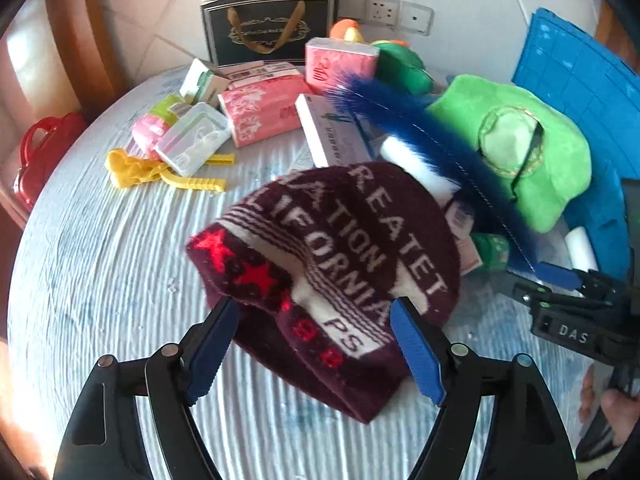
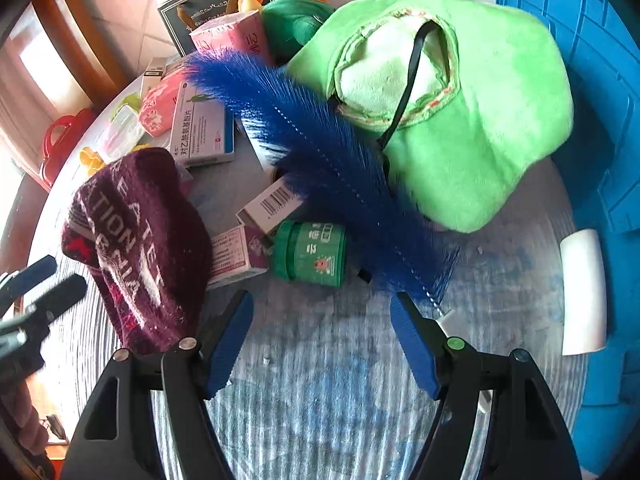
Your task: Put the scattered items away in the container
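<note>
A maroon knit beanie [image 1: 320, 248] with white lettering sits slumped on the pale round table [image 1: 100, 280], between the fingers of my left gripper [image 1: 314, 304], which stand wide apart and do not squeeze it. The right wrist view shows the beanie [image 2: 136, 240] at the left. A blue feathery brush [image 2: 320, 148] lies slanted over the pile, its white handle [image 2: 446, 316] running under the outer side of my right gripper's right finger. My right gripper [image 2: 320, 300] is open over bare table with nothing between its pads. The blue crate [image 2: 580, 80] stands on the right.
A green plush hat [image 2: 460, 120] leans by the crate. A green jar [image 2: 308, 254], medicine boxes [image 2: 204, 132] and a white roll [image 2: 584, 292] lie near. Pink tissue packs [image 1: 260, 112], yellow clips [image 1: 160, 172], a clear box [image 1: 192, 140] and a black gift bag [image 1: 268, 28] sit farther back.
</note>
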